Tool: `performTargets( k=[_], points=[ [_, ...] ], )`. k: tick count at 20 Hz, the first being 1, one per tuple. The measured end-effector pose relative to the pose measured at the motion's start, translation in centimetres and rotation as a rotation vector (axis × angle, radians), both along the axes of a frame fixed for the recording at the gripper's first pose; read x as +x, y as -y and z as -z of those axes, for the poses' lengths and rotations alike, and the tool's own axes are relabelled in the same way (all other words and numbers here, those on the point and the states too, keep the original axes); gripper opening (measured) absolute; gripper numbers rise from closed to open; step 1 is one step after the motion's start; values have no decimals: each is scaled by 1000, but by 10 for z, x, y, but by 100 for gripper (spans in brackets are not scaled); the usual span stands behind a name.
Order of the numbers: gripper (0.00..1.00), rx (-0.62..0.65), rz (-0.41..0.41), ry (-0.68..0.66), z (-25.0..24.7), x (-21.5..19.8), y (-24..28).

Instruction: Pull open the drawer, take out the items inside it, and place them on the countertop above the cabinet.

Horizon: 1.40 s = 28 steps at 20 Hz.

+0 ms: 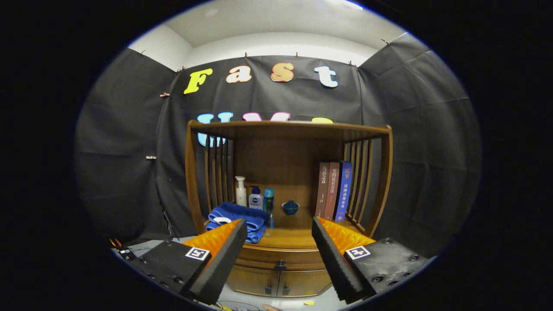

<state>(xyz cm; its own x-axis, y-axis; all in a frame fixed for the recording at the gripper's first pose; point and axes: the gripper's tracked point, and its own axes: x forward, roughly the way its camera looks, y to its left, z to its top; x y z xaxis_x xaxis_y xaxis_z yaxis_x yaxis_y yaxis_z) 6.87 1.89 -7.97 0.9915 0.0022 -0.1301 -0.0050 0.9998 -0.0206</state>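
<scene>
We see the gripper (279,226) with fingers spread wide, holding nothing, well short of the cabinet (288,203). Between the fingers and beyond them sits the drawer (281,258), closed, its small dark knob (281,263) centred, two lower doors beneath. On the countertop (285,235) above: folded blue towel (235,218) on the left, three bottles (255,196) behind it, small blue bowl (290,207) mid-back, three books (333,190) upright on the right.

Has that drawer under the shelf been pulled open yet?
No, the drawer sits flush and closed in the cabinet, its knob untouched between and beyond the open tongs.
</scene>
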Motion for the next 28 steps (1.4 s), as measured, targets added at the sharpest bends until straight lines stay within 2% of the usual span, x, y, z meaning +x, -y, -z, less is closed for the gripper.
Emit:
performTargets(
  k=[10,16,24,28],
  points=[
    [99,-4,26,-145,123,47,13],
    [99,16,36,-275,204,69,22],
    [97,20,54,-376,275,96,30],
    [92,43,63,-423,303,106,30]
  ],
)
